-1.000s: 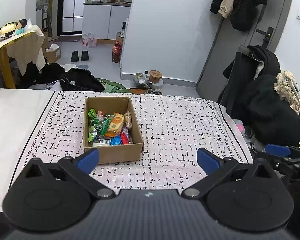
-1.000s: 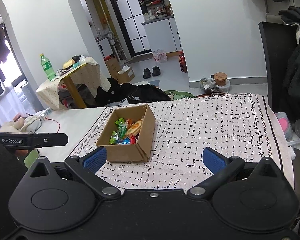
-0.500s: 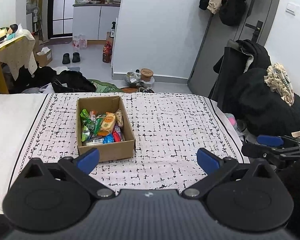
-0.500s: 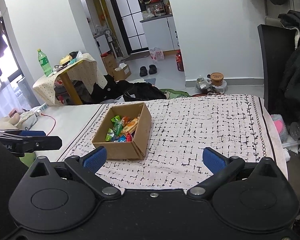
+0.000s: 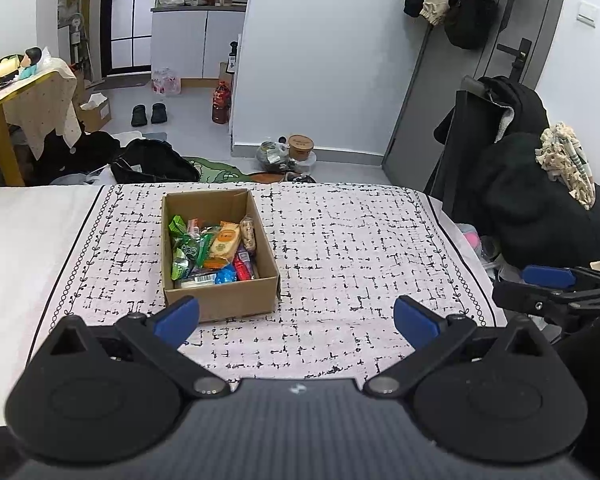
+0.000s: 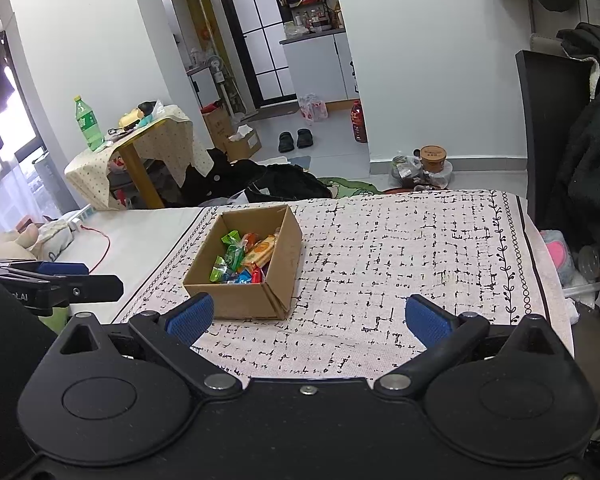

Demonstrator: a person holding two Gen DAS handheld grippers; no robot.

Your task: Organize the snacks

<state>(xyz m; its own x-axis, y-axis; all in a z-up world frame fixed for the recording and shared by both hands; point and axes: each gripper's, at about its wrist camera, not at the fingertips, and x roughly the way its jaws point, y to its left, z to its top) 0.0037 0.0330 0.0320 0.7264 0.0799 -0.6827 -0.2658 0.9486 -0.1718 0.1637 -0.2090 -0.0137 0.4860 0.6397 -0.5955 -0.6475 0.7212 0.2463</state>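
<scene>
Centrally, snacks (image 5: pixel 212 250): a heap of small wrapped packets, green, orange, red and blue, lying inside the box; none is on the cloth outside it.
Box (image 5: pixel 236 304): an open brown cardboard box (image 6: pixel 236 302) standing upright on the patterned cloth, left of the cloth's middle in both wrist views.
Largest packet (image 5: pixel 225 242): a tan and orange wrapper lying on top of the pile, tilted toward the box's right wall.
Cloth (image 5: pixel 360 248): pale, with a broken black grid and a leaf border, spread over the table top under the box.
Left gripper (image 5: pixel 296 316): blue-padded fingers spread wide, nothing between them, held above the near edge of the cloth; its left finger (image 5: pixel 178 316) appears just in front of the box's near wall.
Right gripper (image 6: pixel 307 318): also wide apart and holding nothing, over the near edge of the cloth, with the box ahead and to its left.
Floor beyond: a black bag (image 5: pixel 152 166), a pair of dark slippers (image 5: pixel 149 114) and a red bottle (image 5: pixel 221 104) near the white wall.
</scene>
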